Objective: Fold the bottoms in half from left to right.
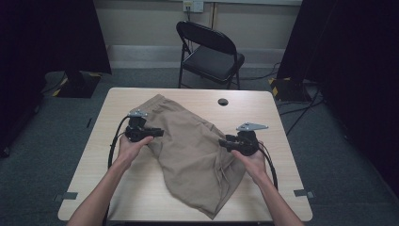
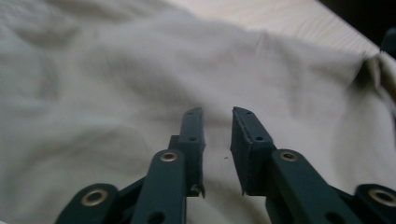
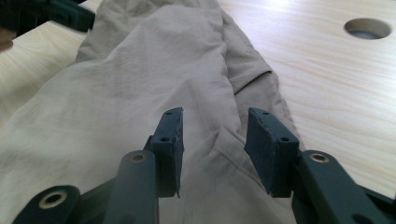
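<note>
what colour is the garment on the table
Plain tan khaki garment, no pattern; it shows best in the high view.

High view overhead, gripper views close, sharing tan cloth (image 1: 193,146)

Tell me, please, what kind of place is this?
Probably a lab or studio set up for recording, not a home: black curtains hang at both sides, cables trail over grey carpet, and a folding chair faces a plain wooden table bearing beige shorts.

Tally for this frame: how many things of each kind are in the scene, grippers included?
Grippers: 2, left gripper and right gripper, both open
Tan garment: 1
Wooden table: 1
Black folding chair: 1
Total: 5
</note>
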The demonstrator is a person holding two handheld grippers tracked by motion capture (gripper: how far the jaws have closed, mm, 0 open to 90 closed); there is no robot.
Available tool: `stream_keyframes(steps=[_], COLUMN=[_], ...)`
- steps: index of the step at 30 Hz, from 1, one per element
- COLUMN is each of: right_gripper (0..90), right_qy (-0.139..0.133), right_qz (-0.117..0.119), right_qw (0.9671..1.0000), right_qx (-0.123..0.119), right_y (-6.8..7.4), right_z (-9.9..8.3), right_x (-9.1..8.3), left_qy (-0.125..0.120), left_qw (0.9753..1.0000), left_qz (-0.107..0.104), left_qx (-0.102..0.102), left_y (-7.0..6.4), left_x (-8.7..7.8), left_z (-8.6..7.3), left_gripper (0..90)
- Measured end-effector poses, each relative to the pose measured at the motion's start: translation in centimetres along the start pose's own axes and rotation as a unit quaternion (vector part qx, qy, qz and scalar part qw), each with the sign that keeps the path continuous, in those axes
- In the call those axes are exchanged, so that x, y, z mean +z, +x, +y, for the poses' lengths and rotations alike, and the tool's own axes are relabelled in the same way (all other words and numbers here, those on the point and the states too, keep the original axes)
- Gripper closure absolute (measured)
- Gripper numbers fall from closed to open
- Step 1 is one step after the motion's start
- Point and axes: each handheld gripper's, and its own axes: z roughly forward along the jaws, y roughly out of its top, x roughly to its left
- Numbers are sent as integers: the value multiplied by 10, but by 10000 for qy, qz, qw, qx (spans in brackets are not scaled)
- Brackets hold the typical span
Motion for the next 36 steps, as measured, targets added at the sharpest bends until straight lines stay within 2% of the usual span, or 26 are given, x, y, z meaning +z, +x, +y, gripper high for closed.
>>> stream_keyframes(steps=[2, 3, 4, 6, 7, 8, 10, 13, 20, 23, 27, 29, 30, 31, 33, 34, 36], right_gripper=[617, 659, 773, 883, 896, 900, 900, 900, 900, 900, 900, 885, 870, 845, 736, 739, 742], right_qy=[136, 230, 289, 274, 242, 192, 137, 43, -79, 22, 310, 318, 278, 207, 119, 75, 16], right_qz=[-72, -153, -134, -77, -52, -32, -60, -127, -320, -477, -727, -944, -971, -914, -911, -896, -709], right_qw=[9998, 9994, 9992, 9994, 9996, 9998, 9998, 9999, 9994, 9989, 9969, 9949, 9948, 9955, 9957, 9958, 9974], right_qx=[-115, -205, -255, -206, -151, -81, -109, -66, -45, 11, 39, 159, 141, 133, 131, 166, 139], right_y=[2, 3, 3, 0, -2, -4, -7, -13, -30, -40, -47, -50, -50, -50, -48, -47, -46], right_z=[0, -1, -3, -6, -7, -8, -10, -15, -34, -45, -62, -65, -64, -63, -60, -59, -57], right_x=[8, 11, 12, 10, 8, 3, -7, -25, -64, -75, -80, -81, -82, -82, -82, -81, -77], left_qy=[-37, 4, 83, 179, 169, 141, 158, 33, 7, -4, -27, -26, -29, -34, -5, -60, -160], left_qw=[9999, 9999, 9999, 9996, 9994, 9991, 9983, 9980, 9970, 9970, 9966, 9968, 9969, 9970, 9971, 9973, 9975], left_qz=[-58, -18, 19, 151, 241, 281, 407, 429, 689, 664, 732, 700, 678, 657, 642, 579, 485], left_qx=[-116, -137, -143, -151, -186, -269, -378, -473, -360, -406, -373, -390, -397, -417, -408, -440, -498], left_y=[3, 5, 6, 9, 10, 13, 17, 21, 23, 24, 23, 24, 24, 24, 23, 23, 21], left_x=[6, 9, 12, 16, 17, 19, 21, 22, 24, 24, 24, 23, 23, 23, 21, 20, 15], left_z=[-9, -13, -15, -18, -18, -19, -21, -23, -20, -20, -20, -20, -20, -20, -20, -19, -17], left_gripper=[777, 788, 812, 814, 813, 804, 785, 780, 780, 780, 780, 773, 763, 747, 733, 729, 742])
